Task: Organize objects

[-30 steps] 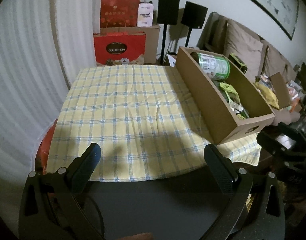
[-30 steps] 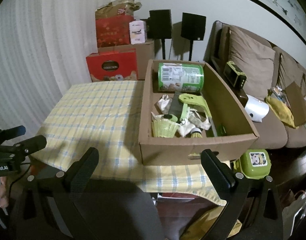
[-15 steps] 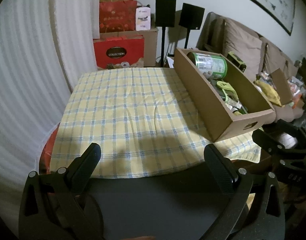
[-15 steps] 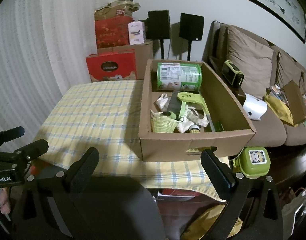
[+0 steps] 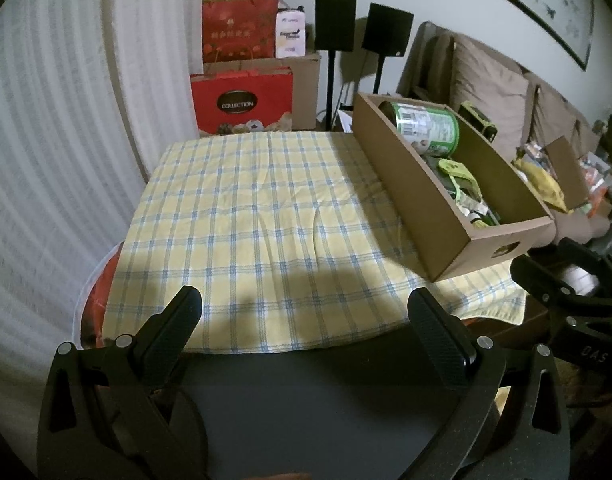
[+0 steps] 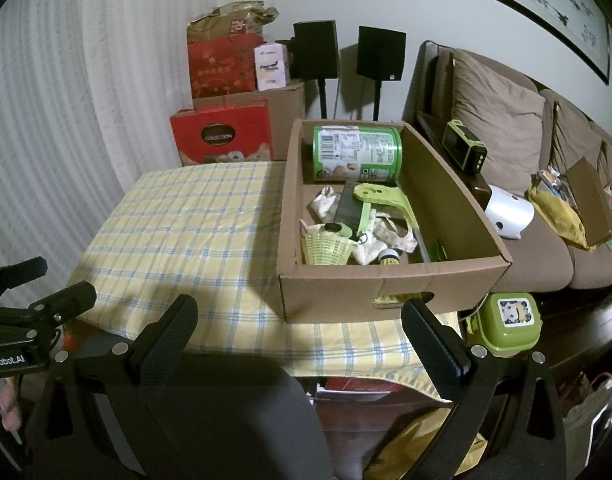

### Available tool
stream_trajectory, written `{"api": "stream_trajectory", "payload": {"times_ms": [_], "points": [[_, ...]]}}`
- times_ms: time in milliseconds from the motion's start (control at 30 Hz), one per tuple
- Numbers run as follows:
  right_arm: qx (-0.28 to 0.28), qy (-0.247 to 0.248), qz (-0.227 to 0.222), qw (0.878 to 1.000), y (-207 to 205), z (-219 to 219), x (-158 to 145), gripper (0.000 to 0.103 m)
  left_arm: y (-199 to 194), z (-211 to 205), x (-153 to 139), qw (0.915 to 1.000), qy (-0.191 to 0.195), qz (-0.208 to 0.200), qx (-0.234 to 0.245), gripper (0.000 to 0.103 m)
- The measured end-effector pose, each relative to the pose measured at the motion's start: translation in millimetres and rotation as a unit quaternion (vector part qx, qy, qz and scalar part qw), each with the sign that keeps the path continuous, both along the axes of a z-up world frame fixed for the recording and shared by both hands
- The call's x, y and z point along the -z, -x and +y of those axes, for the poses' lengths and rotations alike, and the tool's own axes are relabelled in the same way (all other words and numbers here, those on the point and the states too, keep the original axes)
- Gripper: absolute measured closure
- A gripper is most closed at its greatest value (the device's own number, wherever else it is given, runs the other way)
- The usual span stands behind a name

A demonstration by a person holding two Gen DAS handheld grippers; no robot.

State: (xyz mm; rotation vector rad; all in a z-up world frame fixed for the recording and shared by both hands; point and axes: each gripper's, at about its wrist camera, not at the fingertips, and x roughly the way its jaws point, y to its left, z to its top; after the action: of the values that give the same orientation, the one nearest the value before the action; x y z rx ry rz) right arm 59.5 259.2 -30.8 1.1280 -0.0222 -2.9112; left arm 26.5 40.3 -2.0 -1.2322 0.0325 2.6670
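a brown cardboard box (image 6: 386, 292) is sitting on the right side of the bench (image 5: 266, 216), on a yellow and blue checked cloth (image 6: 178, 220), with its near end reaching the cloth's front edge. inside it a green tin (image 6: 356, 154) is lying on its side against the far wall. nearer the front, a light green plastic tool (image 6: 380, 200) is resting over crumpled paper (image 6: 386, 236), and a small pale green basket (image 6: 326, 248) is standing in the near left corner. a dark flat item beside the tool is too unclear to name.

the left tongs (image 5: 304, 312) are hovering open and empty at the bench's near edge, facing the bare cloth, well left of the box. the right tongs (image 6: 298, 320) are also hanging open and empty, just in front of the box's near wall.

a green lidded container (image 6: 504, 322) is sitting low to the right of the box. beyond the bench, red gift bags (image 6: 222, 136) and two black speakers (image 6: 380, 52) are standing by the wall, and a brown sofa (image 6: 506, 140) is running along the right.
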Motion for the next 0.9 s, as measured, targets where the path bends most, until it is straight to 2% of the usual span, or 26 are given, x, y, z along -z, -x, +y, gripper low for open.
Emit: {"api": "stream_trajectory", "payload": {"times_ms": [900], "points": [[0.005,0.003,0.0,1.0,-0.2,-1.2,0.9,0.0,-0.7,-0.3,2.6,1.0,0.001,0.004,-0.007,0.0]]}}
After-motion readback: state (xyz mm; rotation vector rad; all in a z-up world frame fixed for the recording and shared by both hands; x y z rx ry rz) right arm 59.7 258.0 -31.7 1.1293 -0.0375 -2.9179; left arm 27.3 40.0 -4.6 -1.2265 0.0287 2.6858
